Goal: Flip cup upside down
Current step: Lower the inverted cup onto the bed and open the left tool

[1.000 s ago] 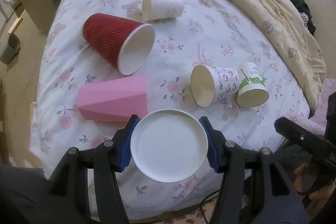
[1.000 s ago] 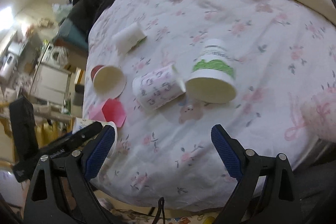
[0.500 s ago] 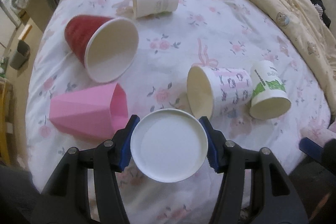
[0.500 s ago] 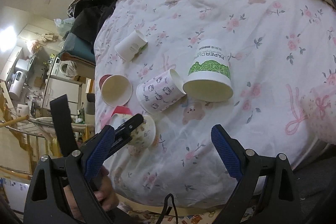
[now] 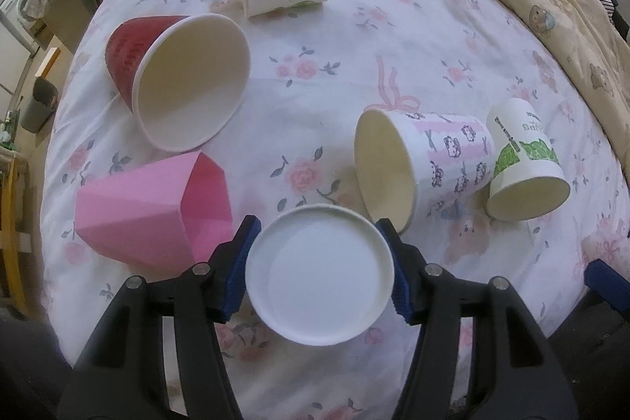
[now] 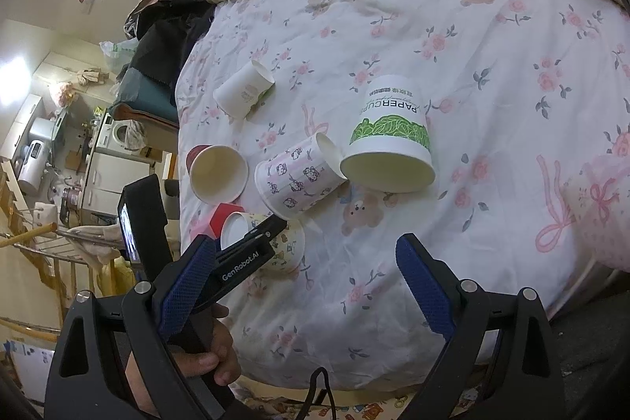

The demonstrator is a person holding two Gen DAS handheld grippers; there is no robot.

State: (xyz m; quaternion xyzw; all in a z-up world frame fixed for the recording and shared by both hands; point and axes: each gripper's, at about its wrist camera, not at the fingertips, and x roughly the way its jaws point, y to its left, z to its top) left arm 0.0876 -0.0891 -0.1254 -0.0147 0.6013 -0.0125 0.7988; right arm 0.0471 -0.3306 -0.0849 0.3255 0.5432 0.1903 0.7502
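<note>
Cup (image 5: 319, 276), base toward the lens, sits clamped across its lower wall between the left tongs (image 5: 319, 272), low over the bed (image 5: 433, 38). Thin, light paper likely dents under pressure. Right tongs (image 6: 305, 282) hang released. Beyond lie the pink cup (image 5: 149, 215), then the red cup (image 5: 181, 77).

cups (image 6: 299, 180) on floral bedsheet (image 6: 492, 65)
</note>
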